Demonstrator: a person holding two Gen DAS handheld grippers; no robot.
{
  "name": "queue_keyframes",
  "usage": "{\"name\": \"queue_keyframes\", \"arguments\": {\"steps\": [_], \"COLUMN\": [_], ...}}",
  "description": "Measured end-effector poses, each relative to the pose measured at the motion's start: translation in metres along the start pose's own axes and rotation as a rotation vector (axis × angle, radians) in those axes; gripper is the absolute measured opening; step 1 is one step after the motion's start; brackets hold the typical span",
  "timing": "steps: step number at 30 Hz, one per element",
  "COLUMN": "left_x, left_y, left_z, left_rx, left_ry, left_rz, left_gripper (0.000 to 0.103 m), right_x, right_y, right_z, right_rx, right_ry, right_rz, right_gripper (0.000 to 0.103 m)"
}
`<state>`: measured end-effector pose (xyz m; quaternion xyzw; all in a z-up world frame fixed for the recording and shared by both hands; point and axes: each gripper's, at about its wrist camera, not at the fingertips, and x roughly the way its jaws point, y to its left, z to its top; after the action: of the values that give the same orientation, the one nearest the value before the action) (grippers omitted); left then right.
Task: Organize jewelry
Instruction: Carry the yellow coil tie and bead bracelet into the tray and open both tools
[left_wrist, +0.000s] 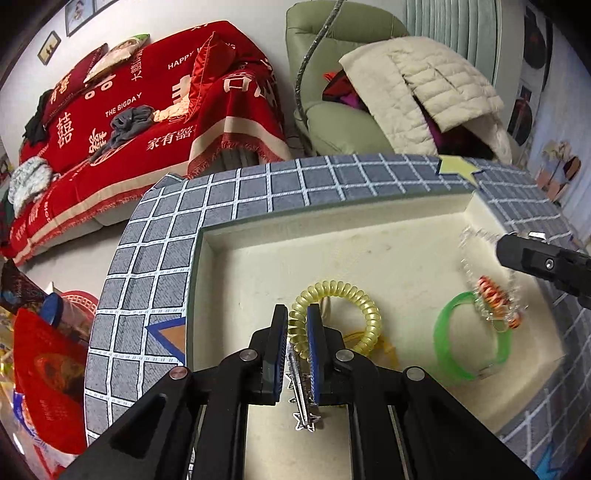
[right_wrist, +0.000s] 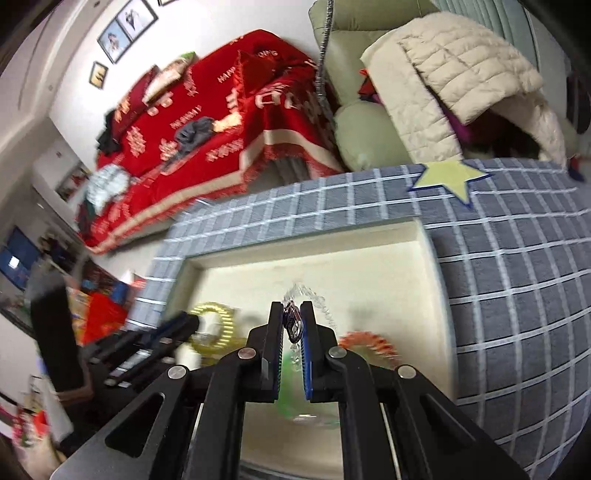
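Note:
A cream tray (left_wrist: 332, 251) sits recessed in a grey checked cushion. My left gripper (left_wrist: 297, 314) is shut on a yellow spiral hair tie (left_wrist: 354, 295) above the tray; a silver star hair clip (left_wrist: 304, 406) lies below its jaws. My right gripper (right_wrist: 291, 314) is shut on the clasp of a clear bead chain (right_wrist: 314, 299) that hangs blurred over the tray; in the left wrist view it (left_wrist: 502, 251) enters from the right, with the chain (left_wrist: 471, 266) and an orange charm (left_wrist: 491, 291). A green bangle (left_wrist: 443, 332) lies in the tray at right.
The grey checked cushion (left_wrist: 155, 258) with a yellow star patch (left_wrist: 458, 166) surrounds the tray. Behind are a red-covered sofa (left_wrist: 129, 110) and a green armchair (left_wrist: 332, 110) holding a cream quilted jacket (left_wrist: 424, 92). Cluttered red items (left_wrist: 44, 369) stand at left.

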<state>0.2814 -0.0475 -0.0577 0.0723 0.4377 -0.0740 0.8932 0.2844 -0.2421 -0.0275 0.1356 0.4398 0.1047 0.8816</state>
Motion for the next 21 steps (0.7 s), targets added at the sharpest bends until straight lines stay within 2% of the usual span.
{"name": "queue_keyframes", "arguments": {"steps": [6,12,13,14,15,16,21], "left_x": [0.007,0.009,0.009,0.009,0.009,0.008,0.005], "left_y": [-0.005,-0.006,-0.006,-0.006,-0.006,-0.006,-0.007], "left_z": [-0.006,-0.008,-0.008,-0.008,-0.008,-0.008,-0.008], "left_rx": [0.032,0.036,0.037,0.036,0.035,0.032,0.031], "left_ry": [0.011,0.018,0.02,0.02,0.021,0.02,0.012], "left_rz": [0.047,0.073,0.076,0.08,0.08,0.078,0.08], "left_gripper": [0.032,0.032,0.032,0.032,0.032,0.032,0.032], "right_x": [0.008,0.013,0.012,0.011,0.009,0.005,-0.011], "right_y": [-0.017,-0.019,-0.019,-0.019,-0.018,-0.017,-0.01], "right_z": [-0.005,-0.009,-0.01,-0.01,-0.011,-0.012,-0.013], "right_rx": [0.029,0.015,0.018,0.02,0.022,0.021,0.0], "right_ry": [0.028,0.052,0.054,0.053,0.043,0.026,-0.012], "right_rz": [-0.056,-0.072,-0.071,-0.068,-0.066,-0.065,-0.057], "right_gripper": [0.009,0.011,0.016,0.031,0.041,0.057,0.059]}}
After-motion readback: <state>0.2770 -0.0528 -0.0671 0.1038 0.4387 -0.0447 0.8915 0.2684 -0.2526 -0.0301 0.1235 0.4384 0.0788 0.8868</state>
